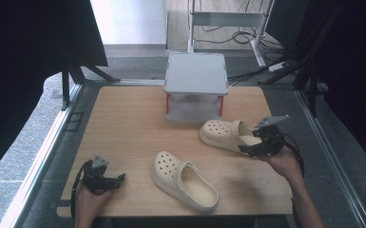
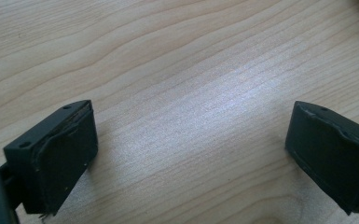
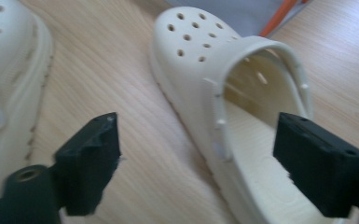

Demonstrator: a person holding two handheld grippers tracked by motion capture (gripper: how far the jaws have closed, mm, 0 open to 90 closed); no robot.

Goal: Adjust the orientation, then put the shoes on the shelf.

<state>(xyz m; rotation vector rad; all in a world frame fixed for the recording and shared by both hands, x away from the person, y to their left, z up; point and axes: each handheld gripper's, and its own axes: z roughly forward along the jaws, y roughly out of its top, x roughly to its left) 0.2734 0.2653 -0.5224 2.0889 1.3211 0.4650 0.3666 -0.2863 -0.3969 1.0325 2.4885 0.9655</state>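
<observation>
At right of frame, the wide right claw (image 1: pixel 251 150) should straddle the clog's (image 1: pixel 224 134) heel wall squarely before closing.

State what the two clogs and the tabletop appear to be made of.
Far clog and near clog: apparently moulded foam resin, matte cream, seamless with punched holes. Table: pale wood or wood-look laminate, with visible grain and a soft sheen; which one is unclear.

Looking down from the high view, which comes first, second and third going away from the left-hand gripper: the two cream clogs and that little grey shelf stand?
From the left gripper, at the table's near left corner:
1. The cream perforated foam clog lying in the near middle of the wooden table.
2. The second cream foam clog, farther right, at the right gripper.
3. The small grey shelf stand with orange legs, at the table's far edge.
</observation>
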